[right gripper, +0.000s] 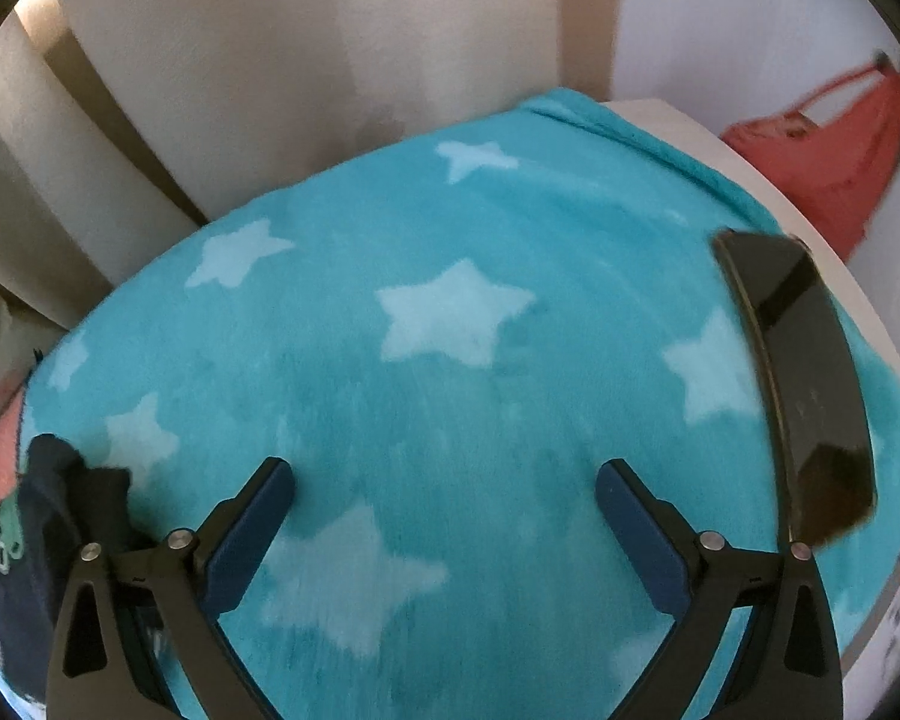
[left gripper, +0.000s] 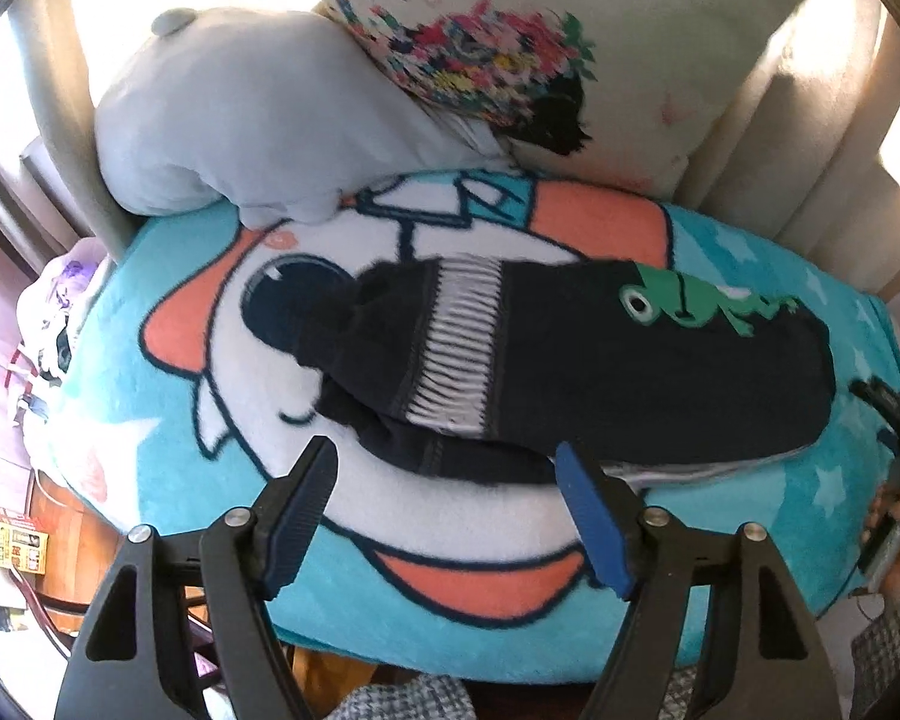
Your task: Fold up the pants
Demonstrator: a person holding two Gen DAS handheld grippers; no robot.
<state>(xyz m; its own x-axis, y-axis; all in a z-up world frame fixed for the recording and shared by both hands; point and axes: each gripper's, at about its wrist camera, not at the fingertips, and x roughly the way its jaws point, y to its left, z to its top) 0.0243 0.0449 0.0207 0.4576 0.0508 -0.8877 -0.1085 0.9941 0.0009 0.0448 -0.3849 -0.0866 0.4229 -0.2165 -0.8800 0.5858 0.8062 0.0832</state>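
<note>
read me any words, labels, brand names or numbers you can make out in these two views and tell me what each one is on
Nothing can be read in either view.
Red and yellow package at the lower left: it carries print, too small and blurred to read.
Pants: a green frog picture, no lettering.
Blanket: stars and a cartoon, no text.
Floral pillow: pattern only.
Dark phone-like slab: no visible marking.

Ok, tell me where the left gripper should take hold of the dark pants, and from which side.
Judging by their pose, grip the near hem edge of the dark pants, where layered fabric lies flat on the teal blanket just ahead of the left gripper. Come in low from the near side; its open jaws already face that edge.
</note>
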